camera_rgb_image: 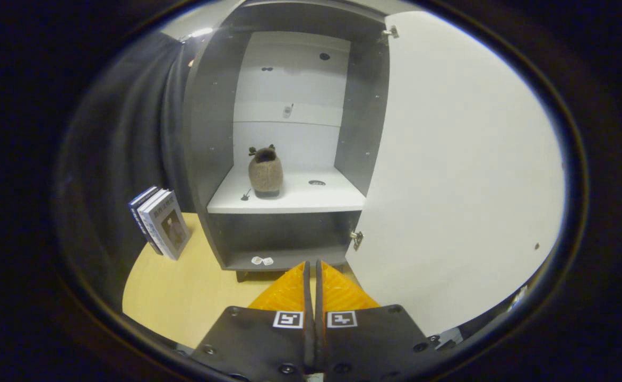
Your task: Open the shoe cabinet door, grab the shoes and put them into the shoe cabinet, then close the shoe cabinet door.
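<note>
A fuzzy brown slipper-style shoe (pixel 265 171) stands on the white shelf (pixel 311 199) inside the grey shoe cabinet (pixel 205 132) — its white door (pixel 459 170) swung wide open to the right.

The tongs (pixel 311 270) are clenched together on nothing, just short of the cabinet's base, well apart from the shoe; a few upright books (pixel 161 222) lean on the pale wooden worktop (pixel 183 292) left of the cabinet.

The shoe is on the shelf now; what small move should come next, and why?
Probably bring the claw, fingers together and holding nothing, rightward to the open door to start pushing it shut: the shoe already stands on the cabinet's shelf.
</note>
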Demonstrator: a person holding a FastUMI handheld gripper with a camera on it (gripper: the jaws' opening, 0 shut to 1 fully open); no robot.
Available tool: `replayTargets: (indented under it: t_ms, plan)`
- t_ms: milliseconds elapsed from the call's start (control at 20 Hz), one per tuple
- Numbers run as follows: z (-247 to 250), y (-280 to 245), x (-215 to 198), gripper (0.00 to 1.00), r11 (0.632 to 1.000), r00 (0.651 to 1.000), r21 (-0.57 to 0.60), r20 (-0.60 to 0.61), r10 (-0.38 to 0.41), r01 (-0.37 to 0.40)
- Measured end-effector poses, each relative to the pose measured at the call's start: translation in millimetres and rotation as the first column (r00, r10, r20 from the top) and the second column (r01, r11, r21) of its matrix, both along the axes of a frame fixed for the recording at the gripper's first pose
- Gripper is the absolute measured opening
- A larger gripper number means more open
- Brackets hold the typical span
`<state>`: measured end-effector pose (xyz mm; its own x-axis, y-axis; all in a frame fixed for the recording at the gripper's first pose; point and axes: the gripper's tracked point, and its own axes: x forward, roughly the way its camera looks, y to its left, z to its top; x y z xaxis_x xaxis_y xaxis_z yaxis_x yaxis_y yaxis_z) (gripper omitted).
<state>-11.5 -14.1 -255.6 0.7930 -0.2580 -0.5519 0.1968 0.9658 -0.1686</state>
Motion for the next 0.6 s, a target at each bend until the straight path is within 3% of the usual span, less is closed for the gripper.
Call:
replayTargets:
  t_ms: [200,500,600]
  plan:
    - [-31,-11,-29,0.03,1.000,0.999,0.018,-0.048,-0.021,0.022]
    - [-61,-56,-98,0.03,0.983,0.980,0.054,-0.105,-0.168,0.174]
    - [-70,-56,-113,0.03,0.983,0.979,0.038,-0.104,-0.177,0.181]
